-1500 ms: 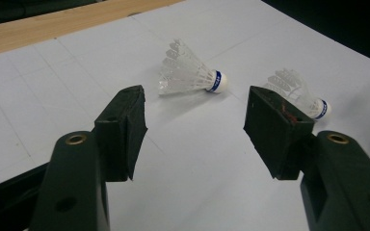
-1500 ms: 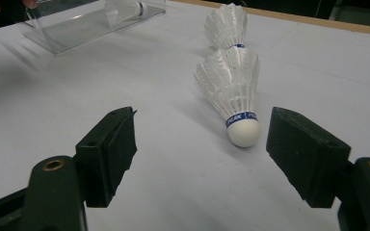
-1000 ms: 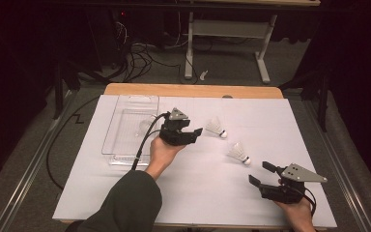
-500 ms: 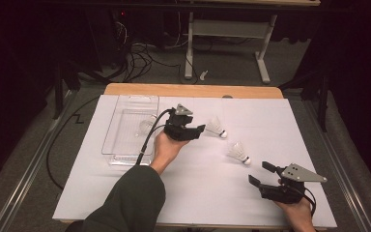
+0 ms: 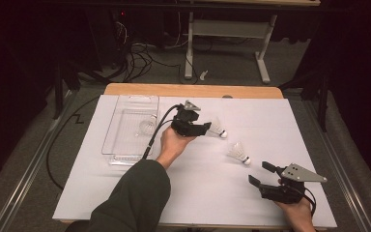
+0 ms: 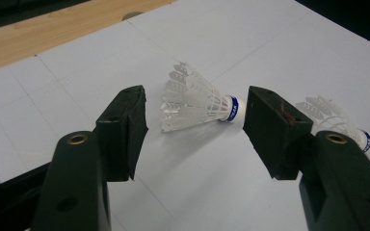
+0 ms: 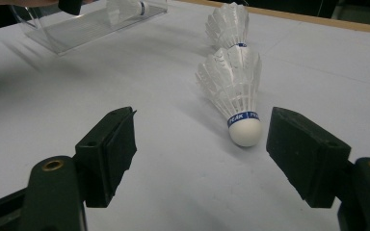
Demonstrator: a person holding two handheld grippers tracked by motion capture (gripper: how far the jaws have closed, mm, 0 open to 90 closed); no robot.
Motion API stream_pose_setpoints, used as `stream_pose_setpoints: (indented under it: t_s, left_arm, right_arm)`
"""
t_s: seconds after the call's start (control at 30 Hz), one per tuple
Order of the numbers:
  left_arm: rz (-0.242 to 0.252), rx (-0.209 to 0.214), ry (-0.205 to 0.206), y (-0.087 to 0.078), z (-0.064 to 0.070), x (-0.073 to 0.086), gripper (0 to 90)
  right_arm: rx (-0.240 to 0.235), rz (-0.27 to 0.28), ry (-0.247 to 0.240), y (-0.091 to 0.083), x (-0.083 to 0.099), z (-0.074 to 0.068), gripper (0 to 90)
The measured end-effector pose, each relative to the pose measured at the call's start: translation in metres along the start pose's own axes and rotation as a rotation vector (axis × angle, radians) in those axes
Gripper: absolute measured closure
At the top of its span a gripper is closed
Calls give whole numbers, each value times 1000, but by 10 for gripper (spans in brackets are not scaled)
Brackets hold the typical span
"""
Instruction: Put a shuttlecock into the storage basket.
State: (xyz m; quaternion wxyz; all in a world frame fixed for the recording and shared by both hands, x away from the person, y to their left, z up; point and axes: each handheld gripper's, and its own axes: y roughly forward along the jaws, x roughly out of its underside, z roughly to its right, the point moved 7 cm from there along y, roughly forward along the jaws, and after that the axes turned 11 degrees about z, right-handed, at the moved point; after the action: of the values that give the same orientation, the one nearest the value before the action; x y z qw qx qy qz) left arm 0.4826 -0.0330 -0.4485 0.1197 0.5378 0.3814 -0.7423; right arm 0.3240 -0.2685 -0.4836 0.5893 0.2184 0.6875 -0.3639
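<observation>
Two white shuttlecocks lie on the white tabletop. The farther shuttlecock (image 5: pixel 217 128) (image 6: pixel 197 103) lies just beyond my left gripper (image 5: pixel 205 127) (image 6: pixel 198 129), whose open jaws frame it without touching it. The nearer shuttlecock (image 5: pixel 238 153) (image 7: pixel 236 86) lies cork-end toward my right gripper (image 5: pixel 261 172) (image 7: pixel 202 154). That gripper rests open at the front right, a short way from the shuttlecock. A third shuttlecock (image 5: pixel 147 126) (image 7: pixel 125 7) lies in a clear plastic tray (image 5: pixel 125 145) (image 7: pixel 72 36) at the left.
The left gripper's black cable (image 5: pixel 152 140) trails over the tray's right edge. A bare wooden strip (image 5: pixel 193 90) runs along the table's far edge. Beyond the table stand a desk frame (image 5: pixel 222 29) and floor cables. The white sheet (image 5: pixel 198 193) covers the rest.
My left gripper has moved rightward, away from the tray, up to the farther shuttlecock, and is still open. The right gripper and both loose shuttlecocks have stayed in place.
</observation>
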Motion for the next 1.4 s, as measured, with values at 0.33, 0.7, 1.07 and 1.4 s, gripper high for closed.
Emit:
stream_pose_setpoints:
  t_s: [0.33, 0.7, 1.07, 1.4]
  left_arm:
    - [-5, -11, -9, 9, -4, -5, 403]
    - [-45, -17, -14, 18, -3, -13, 414]
    - [-137, -25, -29, 30, 0, -16, 431]
    - [-222, 5, -18, 44, 9, -16, 478]
  right_arm:
    - [-1, 0, 0, 0, 0, 0, 262]
    - [-3, -2, -2, 0, 0, 0, 261]
    - [-4, -5, -3, 1, 1, 0, 261]
    - [-7, -4, -3, 1, 0, 0, 262]
